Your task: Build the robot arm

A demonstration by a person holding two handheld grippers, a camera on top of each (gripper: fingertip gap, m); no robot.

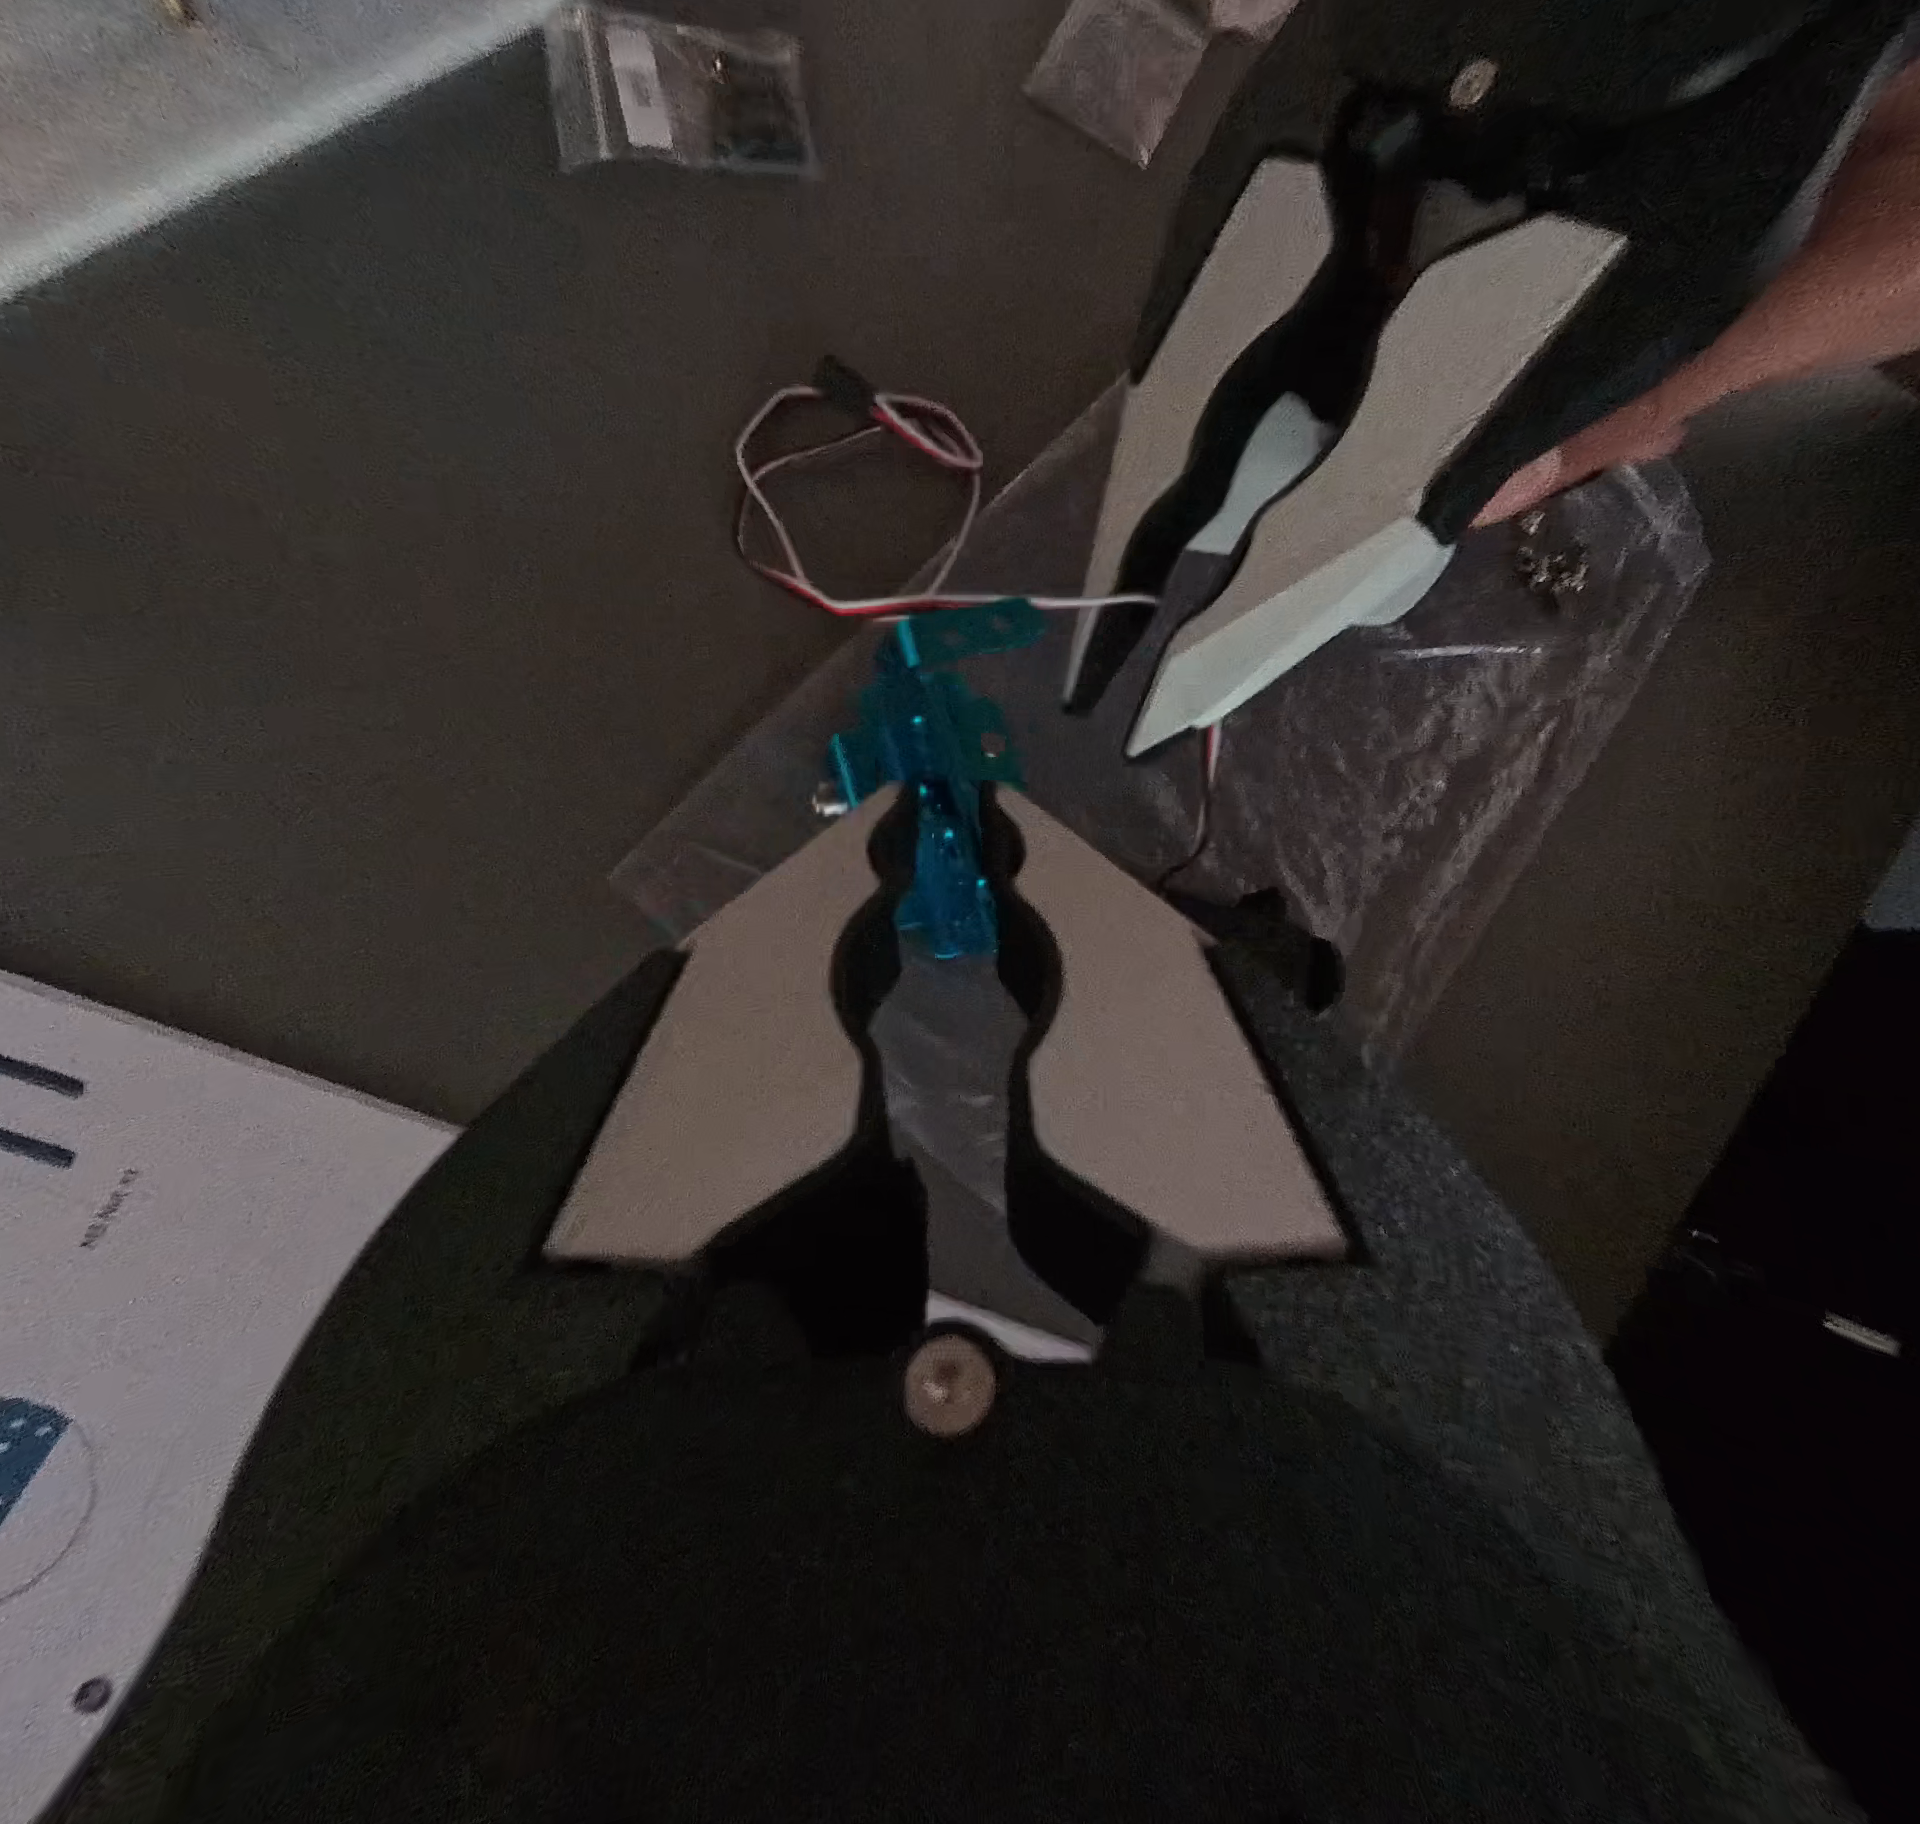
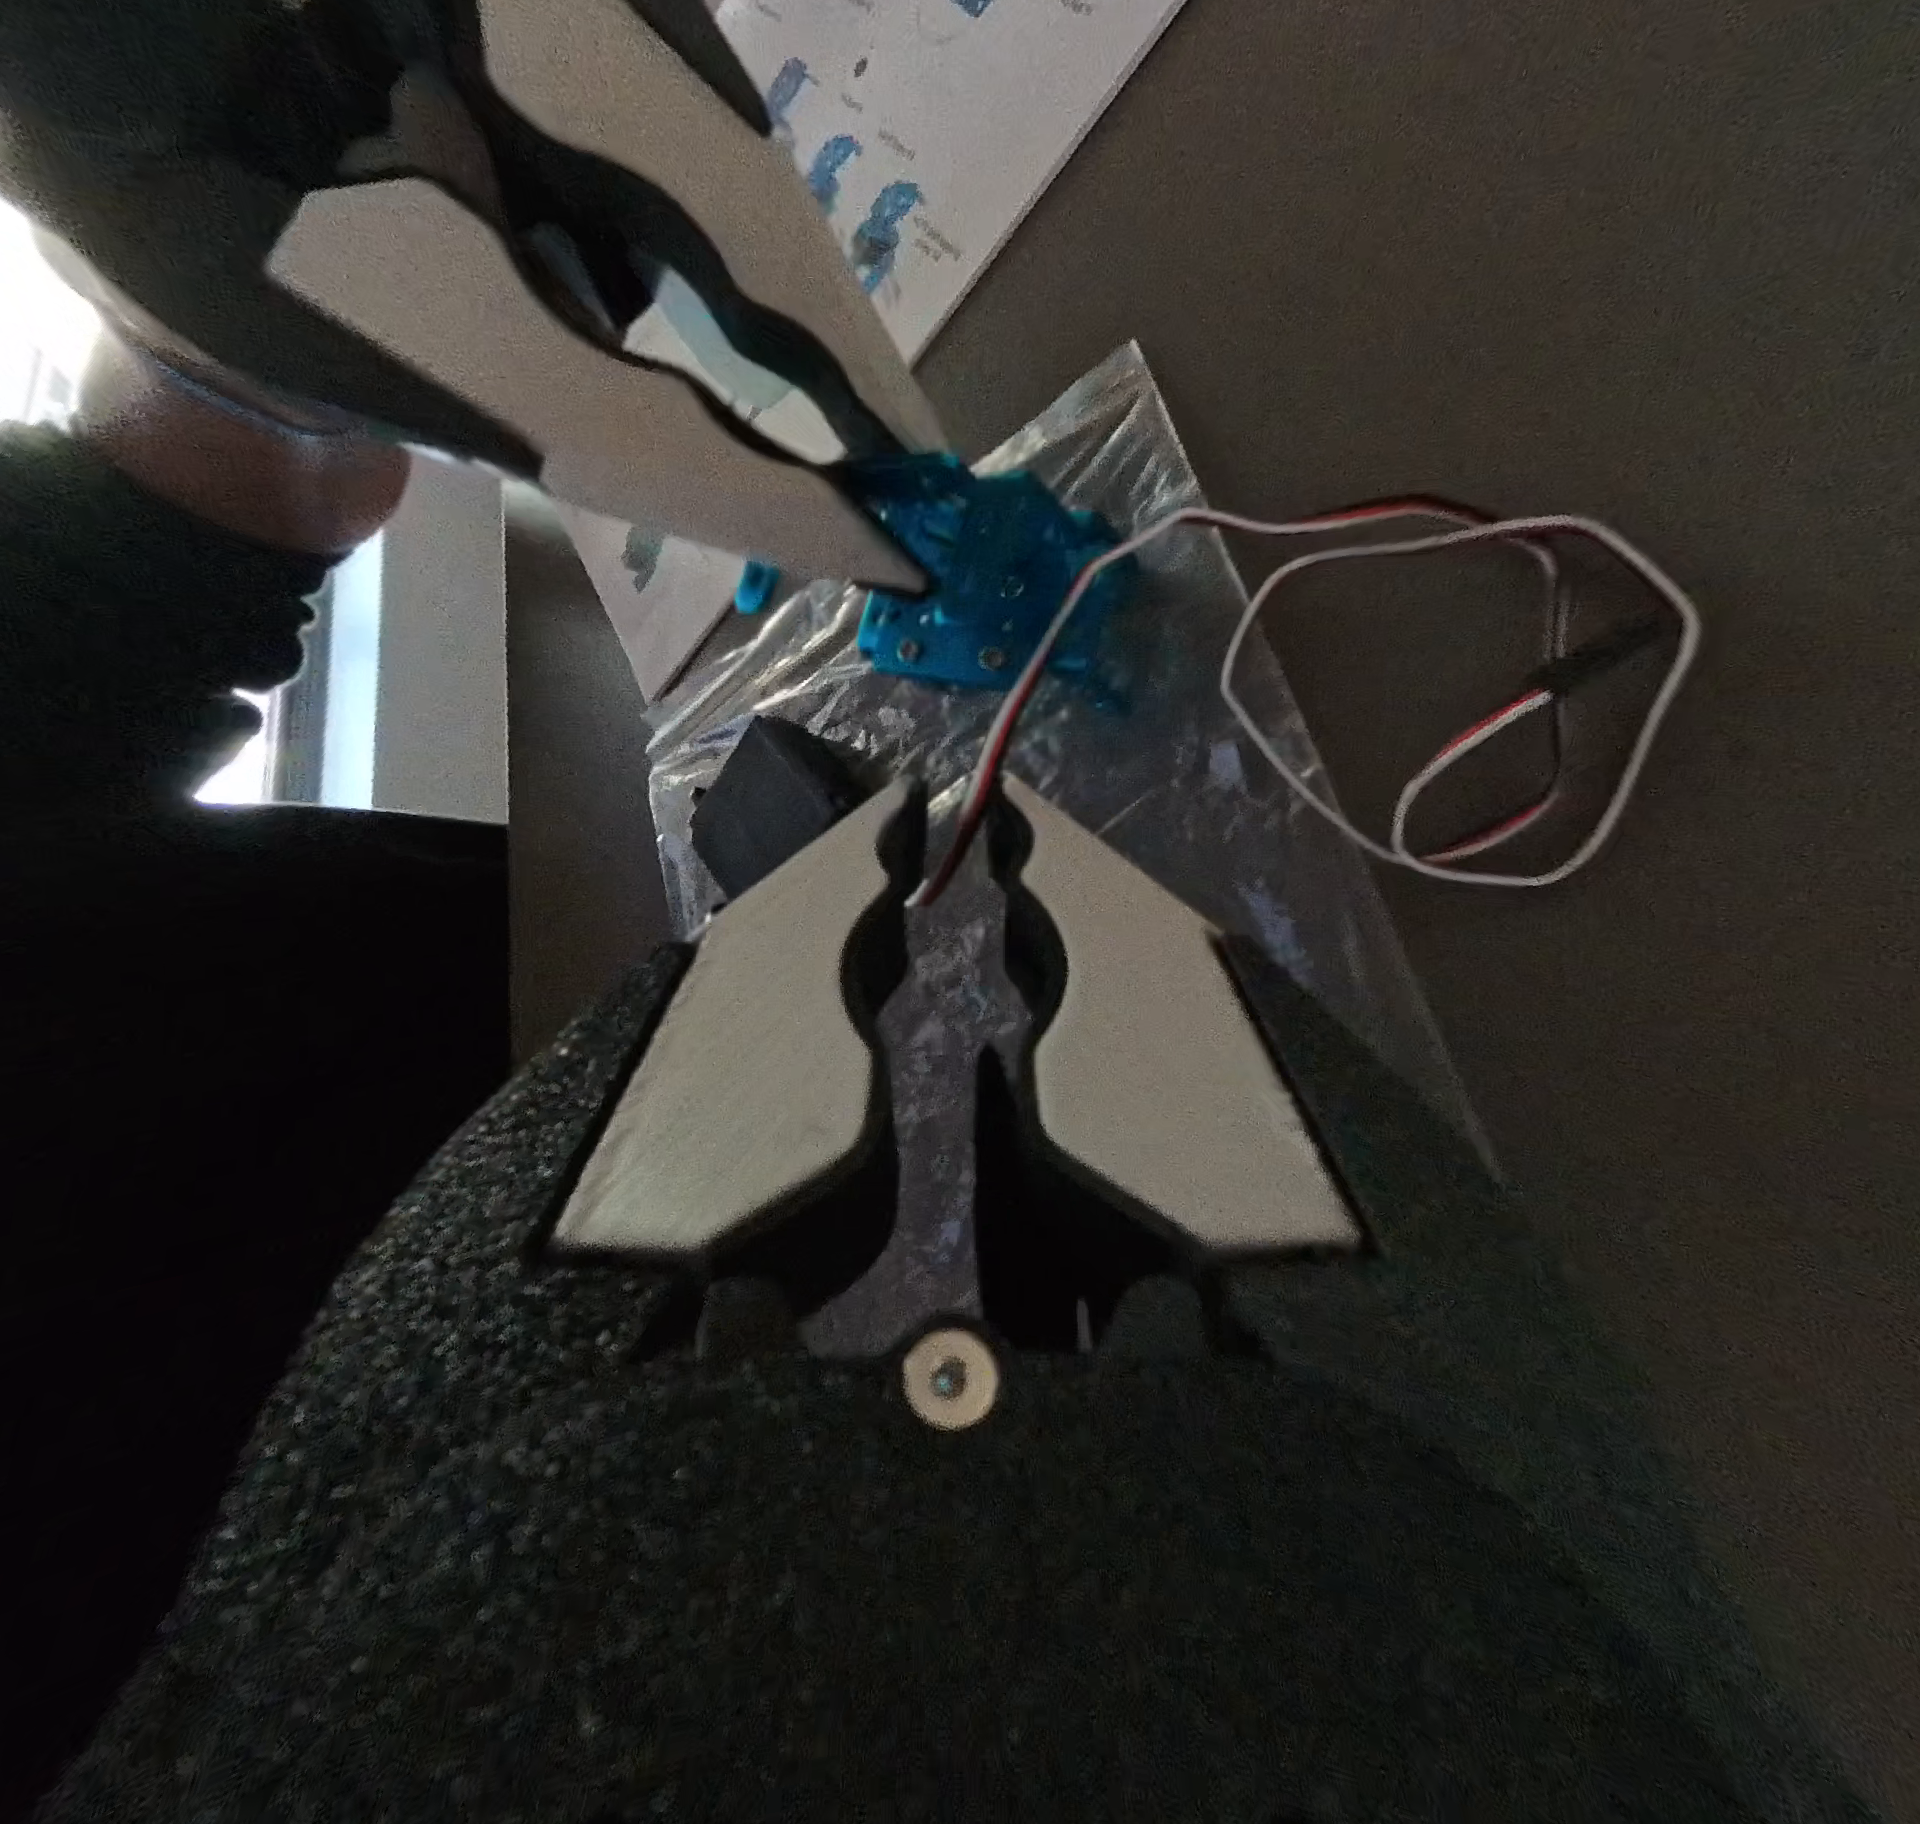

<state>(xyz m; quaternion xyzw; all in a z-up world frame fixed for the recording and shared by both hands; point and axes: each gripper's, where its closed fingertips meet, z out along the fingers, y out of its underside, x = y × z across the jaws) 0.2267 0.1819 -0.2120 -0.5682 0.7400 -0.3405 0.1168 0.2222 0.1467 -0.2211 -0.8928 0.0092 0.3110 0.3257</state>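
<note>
Blue metal bracket [image 1: 940, 818] sits clamped in the left gripper [image 1: 943, 806] – right gripper [image 2: 954, 813], narrowly parted around the red-white wire [image 2: 1455, 735], hovers at two o'clock over a plastic bag [image 2: 1195, 839].

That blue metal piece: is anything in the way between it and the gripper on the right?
Only the striped wire, which runs from between the right gripper tips across the blue metal piece. The left gripper is clamped on its far side.
</note>
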